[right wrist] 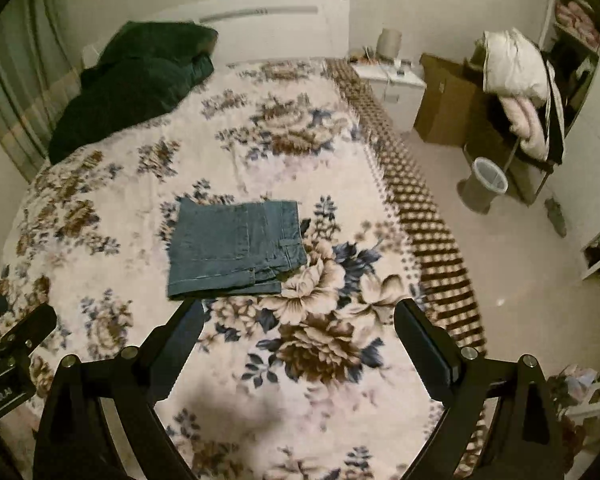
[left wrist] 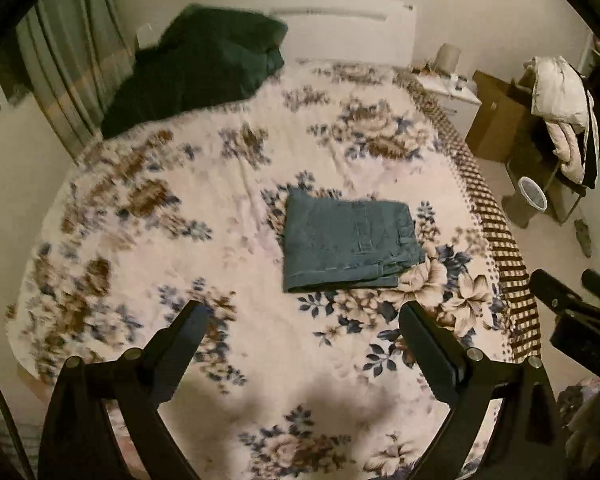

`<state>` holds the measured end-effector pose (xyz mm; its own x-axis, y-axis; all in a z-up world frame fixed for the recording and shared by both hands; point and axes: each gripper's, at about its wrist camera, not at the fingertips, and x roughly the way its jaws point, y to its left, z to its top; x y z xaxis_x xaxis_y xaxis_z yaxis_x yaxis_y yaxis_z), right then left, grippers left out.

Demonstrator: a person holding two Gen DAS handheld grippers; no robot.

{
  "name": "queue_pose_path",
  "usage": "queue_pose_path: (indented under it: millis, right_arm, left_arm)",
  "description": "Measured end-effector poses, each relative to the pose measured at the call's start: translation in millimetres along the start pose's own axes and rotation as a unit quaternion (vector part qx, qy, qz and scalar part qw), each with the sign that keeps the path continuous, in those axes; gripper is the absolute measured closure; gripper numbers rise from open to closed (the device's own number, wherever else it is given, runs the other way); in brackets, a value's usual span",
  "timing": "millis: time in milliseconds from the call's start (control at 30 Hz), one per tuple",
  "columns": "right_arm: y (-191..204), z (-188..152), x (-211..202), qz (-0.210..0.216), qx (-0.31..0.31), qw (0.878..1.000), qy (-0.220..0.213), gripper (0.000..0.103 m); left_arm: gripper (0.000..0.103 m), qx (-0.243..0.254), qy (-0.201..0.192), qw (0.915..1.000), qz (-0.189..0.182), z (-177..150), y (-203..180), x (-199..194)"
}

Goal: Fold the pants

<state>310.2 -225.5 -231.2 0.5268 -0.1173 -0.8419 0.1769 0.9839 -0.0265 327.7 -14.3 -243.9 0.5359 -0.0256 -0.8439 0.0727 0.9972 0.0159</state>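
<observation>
— Pants [left wrist: 350,242] sit folded in a compact rectangle on the flowered bed [left wrist: 228,176], middle of the frame, slightly right in my left view.

— And your tools?

— Left tool [left wrist: 302,322] is spread wide and holds nothing; right tool [right wrist: 300,318] likewise, both hanging above the blanket and apart from the denim.

— So what's left?

— I judge the fold done. If anything, I'd press the lower edge flat, where one layer sticks out past the other, coming in low so the stack doesn't shift.

— Do the views differ?

— My right view shows the shelves [right wrist: 572,24] in the upper right corner; my left view shows the right tool at its right edge.
</observation>
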Motion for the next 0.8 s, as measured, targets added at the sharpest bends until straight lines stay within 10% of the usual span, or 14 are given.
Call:
queue_pose_path:
  millis: [400,800]
  right_arm:
    - [3.6,-16.5,-232.1,0.017,-0.027,0.996,-0.08,0.005]
    - [-3.1,-40.2,-340.0,0.035,-0.039,0.992,-0.117,0.005]
  left_arm:
    - [0.005,-0.014,-0.083,0.9964,-0.008,-4.9,6.4,-178.5]
    - [0.005,-0.024,-0.113,0.9933,0.012,-29.5,6.4,-244.4]
